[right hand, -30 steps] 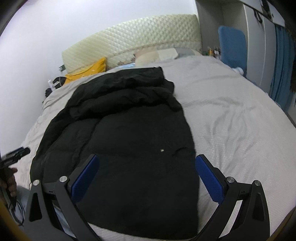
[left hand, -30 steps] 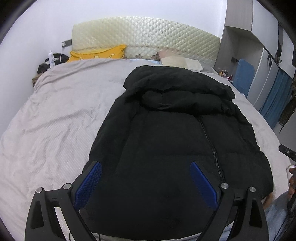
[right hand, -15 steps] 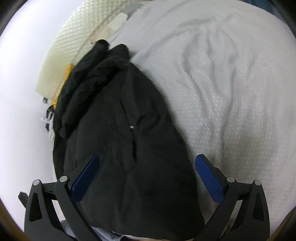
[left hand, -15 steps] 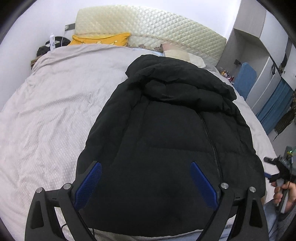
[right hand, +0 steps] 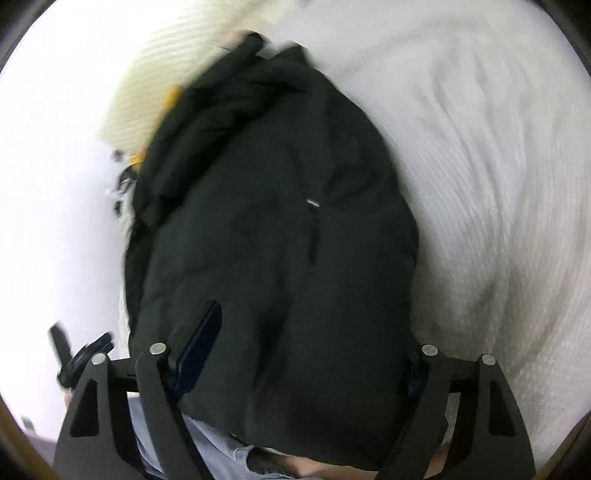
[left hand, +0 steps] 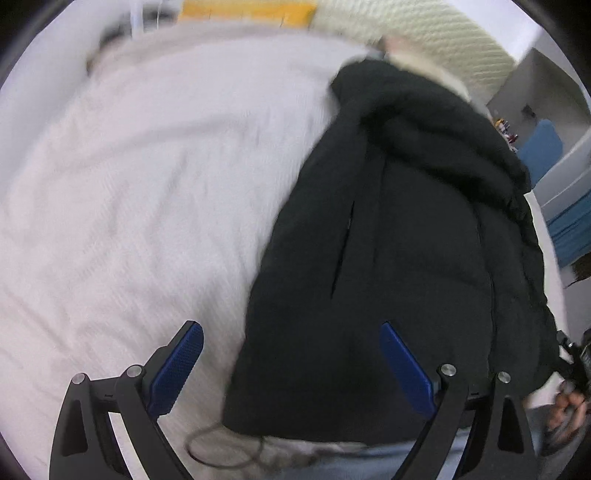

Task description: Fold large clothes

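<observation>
A black puffer jacket [left hand: 406, 240] lies lengthwise on the bed, hood toward the headboard; it also fills the right wrist view [right hand: 273, 236]. My left gripper [left hand: 291, 362] is open, its jaws straddling the jacket's lower left edge. My right gripper [right hand: 306, 354] is open low over the jacket's hem; its left pad [right hand: 199, 347] shows against the fabric, and the right pad is hidden behind the jacket's edge.
The pale bedsheet [left hand: 129, 192] stretches to the left of the jacket and, in the right wrist view, to its right [right hand: 498, 184]. A quilted headboard [left hand: 424, 40] and a yellow pillow [left hand: 247, 9] are at the far end. A loose cord [left hand: 225, 450] lies by the hem.
Both grippers have dropped toward the jacket's hem and tilted. The left one shifted left to the jacket's left edge; the right one moved in until the fabric covers its right pad.
</observation>
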A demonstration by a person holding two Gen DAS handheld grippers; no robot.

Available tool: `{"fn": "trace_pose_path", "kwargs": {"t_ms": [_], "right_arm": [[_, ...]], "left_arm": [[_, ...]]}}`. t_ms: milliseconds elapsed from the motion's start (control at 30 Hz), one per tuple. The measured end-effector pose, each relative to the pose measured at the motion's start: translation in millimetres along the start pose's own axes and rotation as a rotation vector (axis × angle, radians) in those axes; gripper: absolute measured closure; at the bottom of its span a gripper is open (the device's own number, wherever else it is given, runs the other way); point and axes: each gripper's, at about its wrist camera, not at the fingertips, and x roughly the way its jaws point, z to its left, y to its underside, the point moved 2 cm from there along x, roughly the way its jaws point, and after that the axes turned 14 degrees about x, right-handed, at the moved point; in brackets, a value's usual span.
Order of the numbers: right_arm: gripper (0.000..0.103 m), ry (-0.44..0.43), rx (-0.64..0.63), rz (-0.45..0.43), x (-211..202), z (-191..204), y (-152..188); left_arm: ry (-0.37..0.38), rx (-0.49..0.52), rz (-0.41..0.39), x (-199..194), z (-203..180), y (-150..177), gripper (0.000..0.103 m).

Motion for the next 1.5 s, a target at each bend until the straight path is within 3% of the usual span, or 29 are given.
{"fn": "trace_pose_path", "kwargs": {"t_ms": [67,133,200,300,433,567,767,867,1000,1133,1200,1267,1400,1500], "right_arm": [[0.036,-0.046,-0.016,0.0,-4.2,4.8,0.2],[0.042,-0.056,-0.007,0.005,-3.8,3.1,0.6],[0.043,-0.042,0.017,0.006,-1.1,-3.3,0.7],[0.039,-0.021,0.106,0.014,4.5,-13.0,-2.6],[0.023,-0.011,0.188,0.013,8.0,-27.7,-5.0],[0.021,0.014,0.25,0.024,13.5,-42.0,-7.9],[0.02,0.129,0.275,0.067,28.0,-56.1,-8.9],[0.018,0.078,0.277,0.098,33.9,-52.8,-9.7],[0.02,-0.047,0.198,0.107,26.2,-30.4,-6.8],[0.032,-0.108,0.14,0.096,18.7,-13.8,-2.8],[0.042,-0.065,0.156,0.1,23.8,-17.8,-3.1],[0.064,-0.032,0.215,0.113,29.3,-30.2,-4.8],[0.075,-0.006,0.201,0.105,32.5,-27.8,-5.7],[0.084,-0.008,0.152,0.083,33.3,-18.5,-7.7]], "left_arm": [[0.039,-0.042,0.068,16.1,6.5,1.0,0.007],[0.088,-0.075,0.078,25.0,11.7,-1.4,0.007],[0.09,-0.102,0.129,36.4,14.0,-2.4,0.007],[0.086,-0.103,0.17,45.4,12.1,-3.9,0.007],[0.1,-0.107,0.202,55.2,6.3,-8.6,0.007],[0.12,-0.142,0.223,65.1,4.6,-13.4,0.007],[0.137,-0.151,0.232,80.7,-13.5,-24.3,0.007],[0.195,-0.154,0.205,81.0,-20.0,-28.5,0.008],[0.325,-0.163,0.158,76.5,-27.4,-32.3,0.021],[0.405,-0.186,0.119,84.8,-29.3,-33.9,0.024],[0.432,-0.196,0.111,90.2,-35.3,-29.9,0.03],[0.445,-0.179,0.097,90.4,-31.4,-26.9,0.04],[0.518,-0.114,0.058,89.0,-41.3,-31.1,0.045],[0.519,-0.072,0.037,87.2,-52.6,-33.2,0.063]]}}
